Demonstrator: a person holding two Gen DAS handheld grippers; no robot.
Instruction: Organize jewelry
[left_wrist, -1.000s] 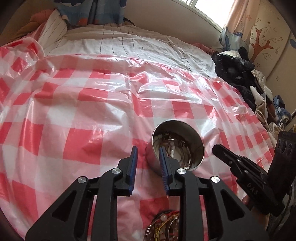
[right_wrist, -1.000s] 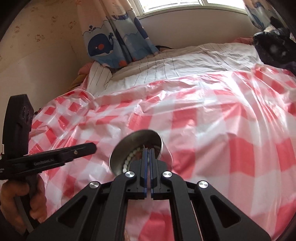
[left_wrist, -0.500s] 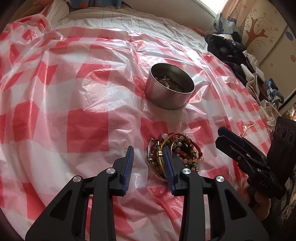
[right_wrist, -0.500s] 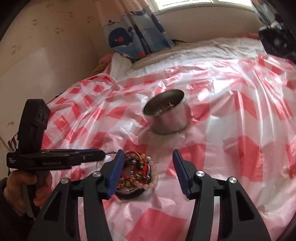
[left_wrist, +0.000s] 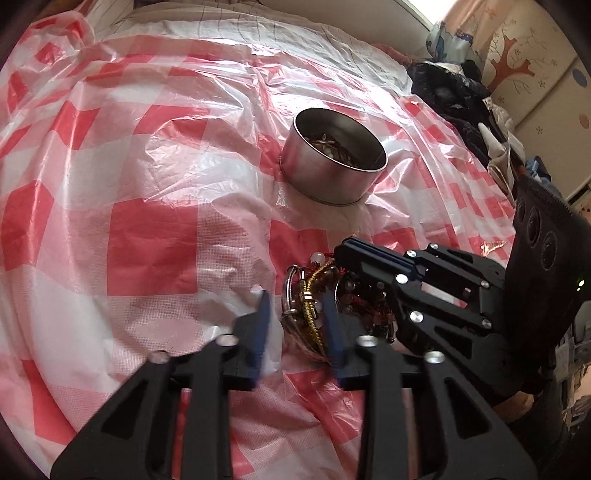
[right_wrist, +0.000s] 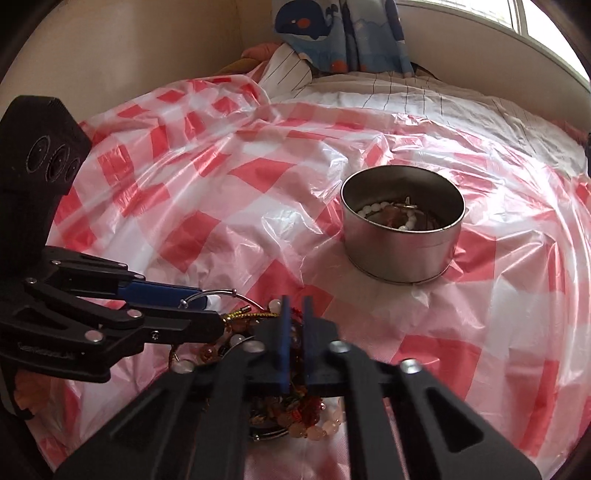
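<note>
A round metal tin (right_wrist: 402, 236) with beads inside sits on the red-and-white checked plastic sheet (left_wrist: 147, 236) spread over the bed, far beyond the heap of jewelry (left_wrist: 325, 295) at the near edge; dark clothes (left_wrist: 454, 99) lie piled far right, and a whale-print curtain (right_wrist: 332, 33) hangs at the back. The left gripper (left_wrist: 295, 317) angles down at the heap's left side, its jaws just closing around a silver bangle (left_wrist: 290, 295) and gold chain, though still apart. The right gripper (right_wrist: 293, 332) reaches in from the right, jaws just closing, nearly together amid red beads; whether they pinch anything I cannot tell.
</note>
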